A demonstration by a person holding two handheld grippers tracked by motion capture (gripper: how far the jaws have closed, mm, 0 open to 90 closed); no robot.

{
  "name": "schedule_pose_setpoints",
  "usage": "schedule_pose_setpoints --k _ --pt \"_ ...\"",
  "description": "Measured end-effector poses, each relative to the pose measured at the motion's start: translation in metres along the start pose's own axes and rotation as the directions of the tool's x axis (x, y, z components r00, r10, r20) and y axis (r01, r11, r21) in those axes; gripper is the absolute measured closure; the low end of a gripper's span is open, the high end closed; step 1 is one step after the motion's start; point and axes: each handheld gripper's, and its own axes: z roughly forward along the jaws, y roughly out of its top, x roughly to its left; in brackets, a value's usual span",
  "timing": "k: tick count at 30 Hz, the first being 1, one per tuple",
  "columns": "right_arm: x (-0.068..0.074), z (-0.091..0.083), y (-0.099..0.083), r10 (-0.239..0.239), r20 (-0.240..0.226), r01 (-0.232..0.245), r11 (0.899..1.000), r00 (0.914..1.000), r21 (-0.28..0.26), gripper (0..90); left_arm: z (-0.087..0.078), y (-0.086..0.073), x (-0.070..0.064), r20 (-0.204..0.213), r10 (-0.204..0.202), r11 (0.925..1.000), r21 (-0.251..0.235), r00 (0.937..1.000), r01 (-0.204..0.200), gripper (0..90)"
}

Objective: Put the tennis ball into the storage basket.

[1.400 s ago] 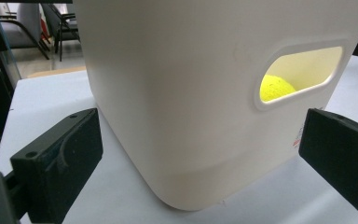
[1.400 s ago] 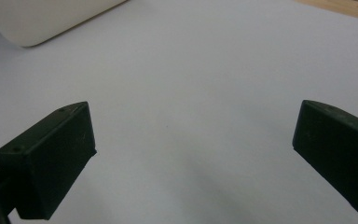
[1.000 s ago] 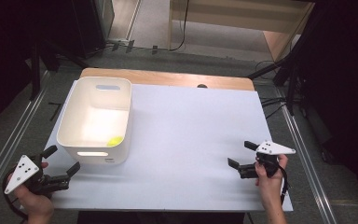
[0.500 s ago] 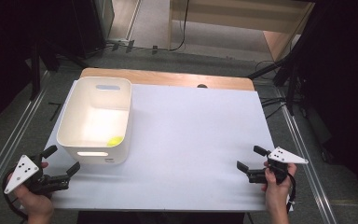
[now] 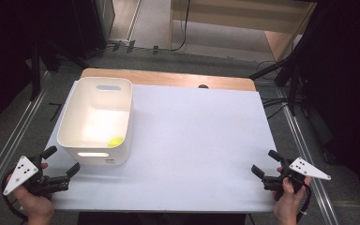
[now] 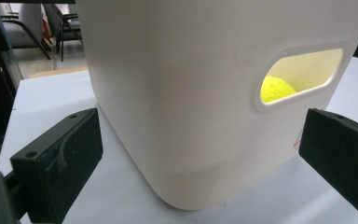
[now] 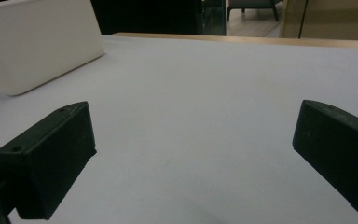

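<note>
Showing near edge first: left gripper (image 5: 62, 163) at table's near-left corner, jaws spread wide, empty, pointing at the white bin (image 5: 96, 123) just beyond; right gripper (image 5: 266, 163) at near-right corner, jaws likewise wide, holding nothing, well apart from bin. White table (image 5: 197, 140) lies btwn. Farther back, bin stands upright at left; yellow ball (image 5: 115, 141) rests inside, in its near-right corner, visible thru handle slot (image 6: 303, 77).
</note>
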Motion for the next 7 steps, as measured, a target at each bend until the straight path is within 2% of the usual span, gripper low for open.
schedule_pose_setpoints --k 2,7 --pt "-0.0018 -0.0026 -0.0016 0.007 0.011 -0.007 1.0 0.9999 -0.009 0.0 0.0001 0.0001 -0.0002 0.002 0.003 1.0 0.0 1.0 -0.003 0.0" --pt "-0.0027 -0.0022 -0.003 0.015 0.005 -0.015 1.0 0.9999 -0.011 0.0 0.0005 0.0003 0.0001 0.012 0.005 1.0 0.004 0.9999 -0.005 0.0"
